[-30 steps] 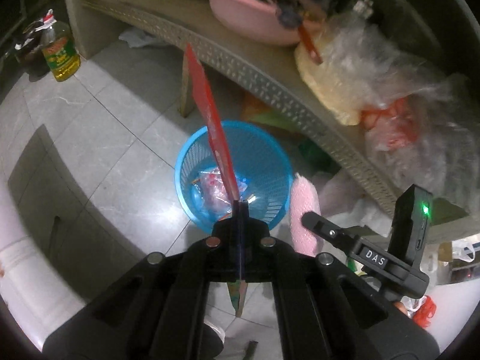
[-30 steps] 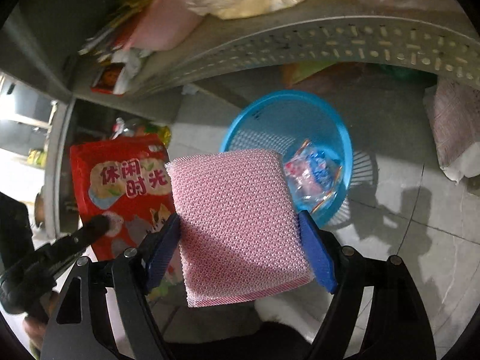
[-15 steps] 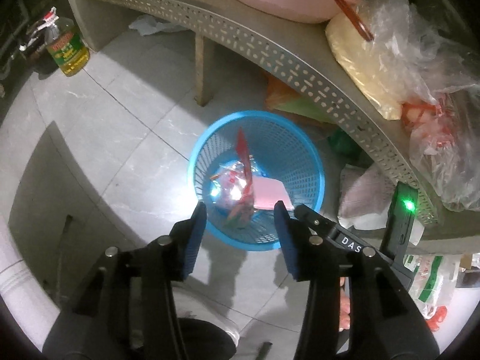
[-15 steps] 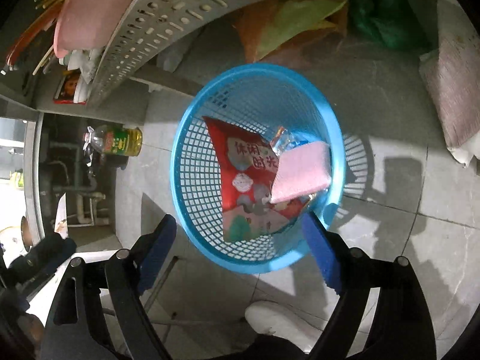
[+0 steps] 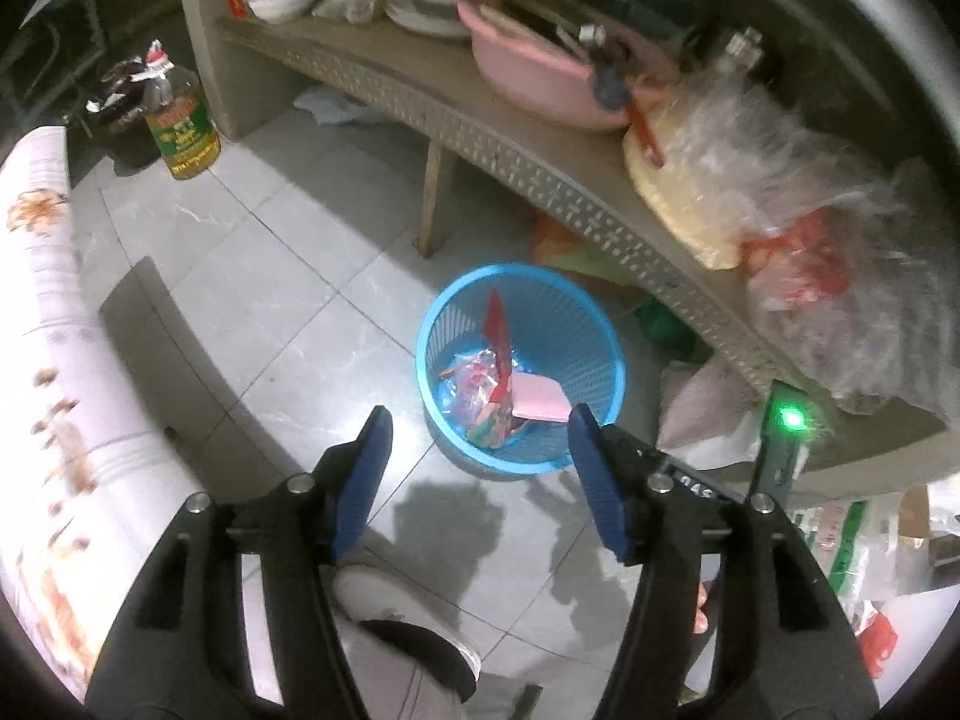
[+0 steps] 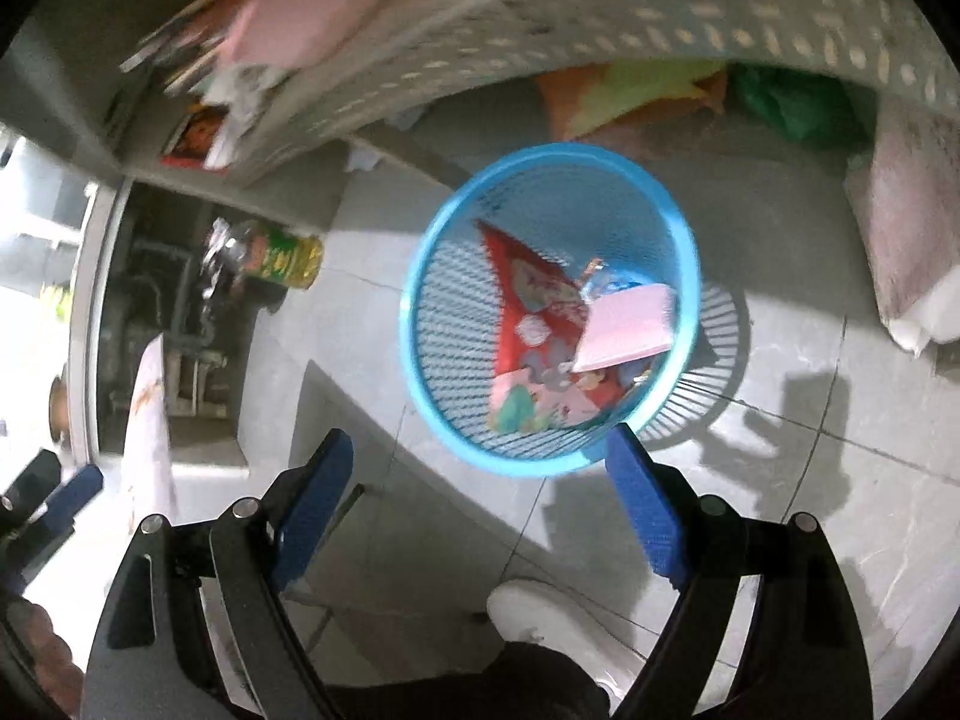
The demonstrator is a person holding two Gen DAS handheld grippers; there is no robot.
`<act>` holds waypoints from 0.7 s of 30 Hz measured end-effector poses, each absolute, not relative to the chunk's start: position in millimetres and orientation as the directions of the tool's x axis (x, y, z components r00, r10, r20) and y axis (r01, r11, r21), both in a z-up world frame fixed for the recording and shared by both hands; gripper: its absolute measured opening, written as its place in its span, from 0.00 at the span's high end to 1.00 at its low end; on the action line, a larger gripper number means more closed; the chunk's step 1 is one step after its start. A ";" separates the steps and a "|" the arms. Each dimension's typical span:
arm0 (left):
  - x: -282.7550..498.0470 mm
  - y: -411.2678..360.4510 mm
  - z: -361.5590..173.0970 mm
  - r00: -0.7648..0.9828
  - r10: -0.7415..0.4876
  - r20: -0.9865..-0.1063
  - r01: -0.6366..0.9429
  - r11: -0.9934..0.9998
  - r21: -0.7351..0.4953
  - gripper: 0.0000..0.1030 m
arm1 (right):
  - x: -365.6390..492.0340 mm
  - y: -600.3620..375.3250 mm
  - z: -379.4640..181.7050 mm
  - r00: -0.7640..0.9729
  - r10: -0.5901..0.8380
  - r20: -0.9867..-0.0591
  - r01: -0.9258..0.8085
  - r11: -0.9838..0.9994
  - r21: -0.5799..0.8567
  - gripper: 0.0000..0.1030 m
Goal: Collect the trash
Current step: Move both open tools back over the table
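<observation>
1. Our left gripper (image 5: 477,468) is spread wide with nothing between its blue pads (image 5: 360,477); it hangs above the tiled floor (image 5: 288,276), just short of the bin (image 5: 585,324).
2. Our right gripper (image 6: 480,495) is likewise wide apart and holds nothing, its right pad (image 6: 645,510) overlapping the bin's (image 6: 684,252) near rim in its own view.
3. In the left view, the right gripper's body (image 5: 780,468) shows beside the left one, with a green light lit and white letters partly hidden, so we cannot read them.
4. The bin is a blue mesh basket standing on the floor. Inside it, a red snack bag (image 6: 531,312) stands on edge with cartoon figures on its face; its lettering is too blurred to read. A pink sponge (image 6: 627,327) leans against the bag, and a clear wrapper (image 5: 471,381) lies underneath.
5. A perforated shelf (image 5: 540,177) runs close behind the bin and overhangs it slightly; the floor on the near and left sides lies open.
6. On the shelf sit a pink bowl (image 5: 528,81) and plastic bags (image 5: 798,192).
7. An oil bottle (image 5: 180,126) with a green-and-red label, unreadable, stands well to the left.
8. A white shoe (image 6: 552,624) shows below the grippers.
</observation>
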State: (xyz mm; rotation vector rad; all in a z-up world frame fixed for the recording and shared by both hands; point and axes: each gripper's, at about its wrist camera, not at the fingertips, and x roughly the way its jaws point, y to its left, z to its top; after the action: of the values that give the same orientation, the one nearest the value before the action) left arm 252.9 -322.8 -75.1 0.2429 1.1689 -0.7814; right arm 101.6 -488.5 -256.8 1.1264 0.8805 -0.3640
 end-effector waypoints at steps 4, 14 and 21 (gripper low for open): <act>234.9 -279.5 -42.8 0.201 -0.478 -0.855 0.647 0.720 -0.251 0.38 | 103.7 -462.6 -220.5 0.636 0.177 -0.751 0.596 0.506 0.624 0.19; 182.5 -127.5 15.7 0.395 -0.497 -0.773 0.566 0.794 -0.221 0.30 | 109.7 -407.6 -115.3 0.699 0.203 -0.686 0.413 0.669 0.619 0.14; 139.6 2.8 42.3 0.579 -0.379 -0.722 0.385 0.908 -0.169 0.25 | 125.6 -350.1 -59.6 0.708 0.285 -0.646 0.247 0.757 0.605 0.13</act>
State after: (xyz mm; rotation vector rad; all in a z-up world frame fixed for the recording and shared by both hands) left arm 139.6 2.8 42.3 0.0065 0.8426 -0.4467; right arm 125.6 -350.1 -59.6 0.7322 0.8033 0.0232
